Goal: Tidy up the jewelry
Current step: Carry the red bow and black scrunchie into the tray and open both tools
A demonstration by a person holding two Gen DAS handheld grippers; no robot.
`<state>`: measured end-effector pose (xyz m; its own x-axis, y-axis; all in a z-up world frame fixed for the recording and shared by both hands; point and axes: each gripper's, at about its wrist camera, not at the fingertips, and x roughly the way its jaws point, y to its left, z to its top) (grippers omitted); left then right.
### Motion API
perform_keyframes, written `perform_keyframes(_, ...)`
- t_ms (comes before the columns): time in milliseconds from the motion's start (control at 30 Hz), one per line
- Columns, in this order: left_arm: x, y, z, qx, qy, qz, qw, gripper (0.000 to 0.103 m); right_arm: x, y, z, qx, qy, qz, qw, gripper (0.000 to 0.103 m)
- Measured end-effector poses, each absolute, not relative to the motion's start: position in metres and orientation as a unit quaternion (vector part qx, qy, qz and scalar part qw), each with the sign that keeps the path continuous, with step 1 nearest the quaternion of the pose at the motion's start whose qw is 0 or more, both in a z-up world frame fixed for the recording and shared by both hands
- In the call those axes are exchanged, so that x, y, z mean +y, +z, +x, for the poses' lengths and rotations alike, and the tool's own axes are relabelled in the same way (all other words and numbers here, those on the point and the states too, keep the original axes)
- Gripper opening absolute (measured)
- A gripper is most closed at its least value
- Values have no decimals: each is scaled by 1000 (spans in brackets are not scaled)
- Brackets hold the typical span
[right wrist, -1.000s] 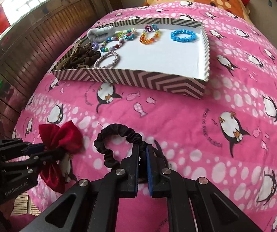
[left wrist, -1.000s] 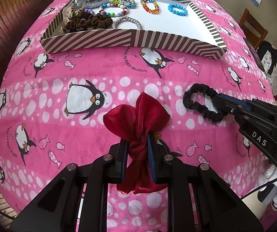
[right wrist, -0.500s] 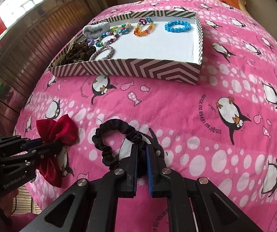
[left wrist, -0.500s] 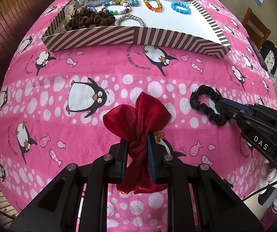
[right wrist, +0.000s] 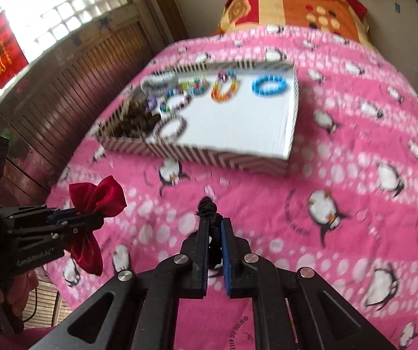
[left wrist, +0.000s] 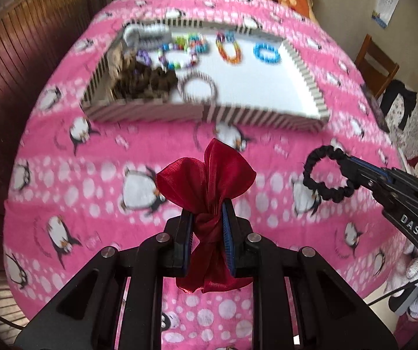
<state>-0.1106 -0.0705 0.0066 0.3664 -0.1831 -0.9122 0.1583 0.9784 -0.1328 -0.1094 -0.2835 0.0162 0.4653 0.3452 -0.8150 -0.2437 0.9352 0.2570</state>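
left gripper (left wrist: pixel 207 221): pinching one red bow (left wrist: pixel 209 175) at its knot, above blanket
right gripper (right wrist: pixel 215 233): pinching one black scrunchie (left wrist: pixel 327 176); "DAS"
tray (left wrist: pixel 238 115): 12 o'clock, beaded bracelets blurred, uncountable

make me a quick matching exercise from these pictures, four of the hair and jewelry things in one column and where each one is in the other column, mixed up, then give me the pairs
Things
1. red bow
2. black scrunchie
3. blue bead bracelet
4. brown scrunchies

Places
A. striped box, left end
B. clamped in the left gripper
C. striped box, far right part
D. pinched in the right gripper

Pairs: 1-B, 2-D, 3-C, 4-A
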Motion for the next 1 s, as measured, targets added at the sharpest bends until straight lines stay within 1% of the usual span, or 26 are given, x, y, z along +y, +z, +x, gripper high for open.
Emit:
perform_keyframes(167, -75, 25, -98, 533, -104, -8, 839, 17, -287, 43, -105, 464, 172, 54, 867, 7)
perform_keyframes(400, -85, 41, -82, 514, -112, 2, 850, 17, -283, 66, -97, 443, 172, 42, 879, 7)
perform_keyframes(1000, -109, 48, -25, 499, -128, 23, 857, 17, -282, 67, -47, 449, 161, 36, 878, 7)
